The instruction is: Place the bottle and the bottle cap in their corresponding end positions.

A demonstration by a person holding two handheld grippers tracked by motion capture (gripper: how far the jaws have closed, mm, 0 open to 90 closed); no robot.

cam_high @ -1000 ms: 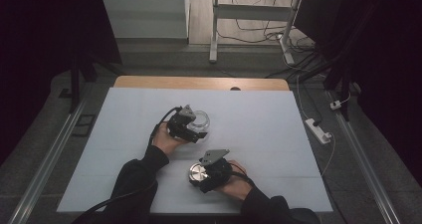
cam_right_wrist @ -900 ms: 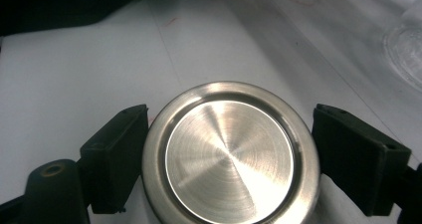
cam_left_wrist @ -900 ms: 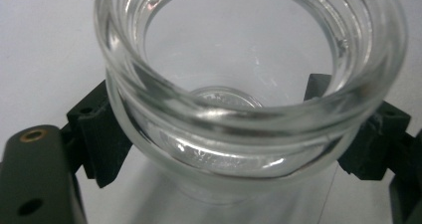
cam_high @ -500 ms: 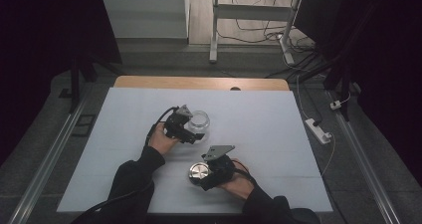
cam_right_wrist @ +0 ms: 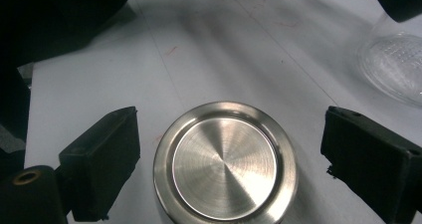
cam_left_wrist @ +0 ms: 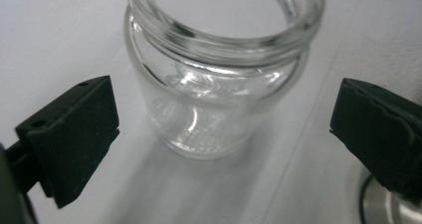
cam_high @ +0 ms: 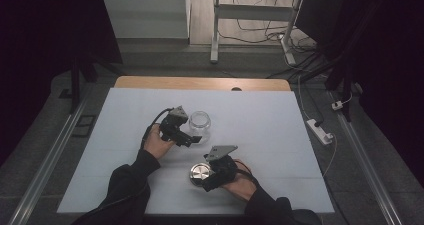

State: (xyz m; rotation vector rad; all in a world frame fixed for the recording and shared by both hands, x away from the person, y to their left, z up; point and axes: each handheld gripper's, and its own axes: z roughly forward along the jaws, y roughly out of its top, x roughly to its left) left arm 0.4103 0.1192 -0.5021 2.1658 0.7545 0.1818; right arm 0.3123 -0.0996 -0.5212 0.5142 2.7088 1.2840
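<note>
Near the worktop's front edge, the right gripper spreads wide around a steel lid lying flat, its jaws clear of the rim. Farther in, toward the worktop's middle, the left gripper gapes wide beside an upright, open glass jar, not touching it.

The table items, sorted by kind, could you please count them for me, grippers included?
Glass jar: 1, open-topped, upright
Metal lid: 1, lying flat
Grippers: 2, left gripper and right gripper, each with jaws spread wide
Total: 4
</note>
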